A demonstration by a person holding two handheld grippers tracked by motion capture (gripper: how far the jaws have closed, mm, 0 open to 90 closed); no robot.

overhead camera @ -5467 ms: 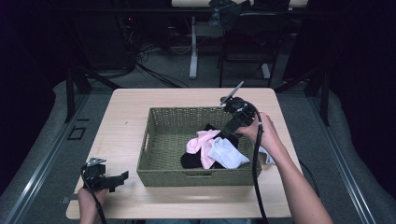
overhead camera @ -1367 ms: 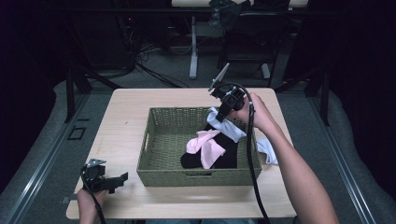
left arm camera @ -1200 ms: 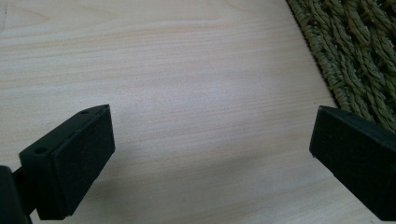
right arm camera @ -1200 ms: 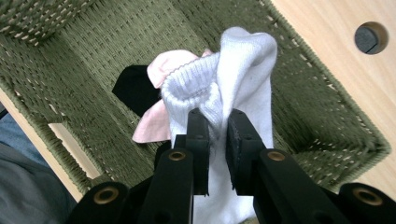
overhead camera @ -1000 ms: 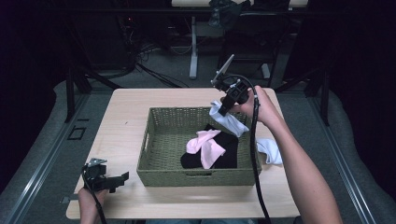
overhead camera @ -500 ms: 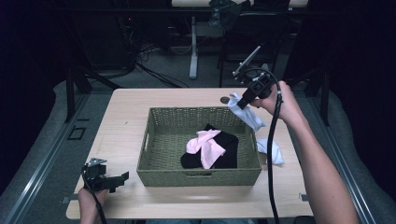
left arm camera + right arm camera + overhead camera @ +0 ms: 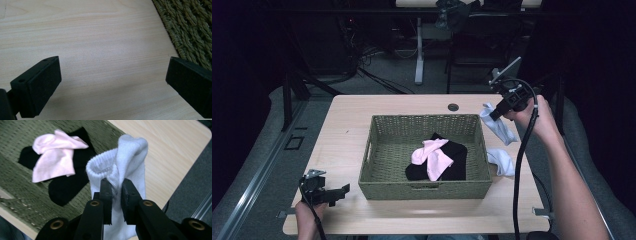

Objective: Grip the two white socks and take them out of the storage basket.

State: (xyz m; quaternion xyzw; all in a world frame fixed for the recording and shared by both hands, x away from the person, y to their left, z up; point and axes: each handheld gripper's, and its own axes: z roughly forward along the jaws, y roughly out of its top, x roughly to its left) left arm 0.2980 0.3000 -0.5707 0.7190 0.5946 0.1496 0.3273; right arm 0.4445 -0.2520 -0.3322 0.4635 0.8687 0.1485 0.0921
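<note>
Right gripper [image 7: 495, 116] clamped on white sock [image 7: 497, 127] at its cuff, long axis hanging down, right of basket [image 7: 427, 190]. Earlier it hung over the basket. Left gripper [image 7: 112, 82] jaws wide apart, holding nothing.

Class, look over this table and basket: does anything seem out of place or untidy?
One white sock lies crumpled at the table's right edge, outside the basket. A second white sock hangs pinched in the right gripper. Pink and black socks sit heaped inside.
</note>
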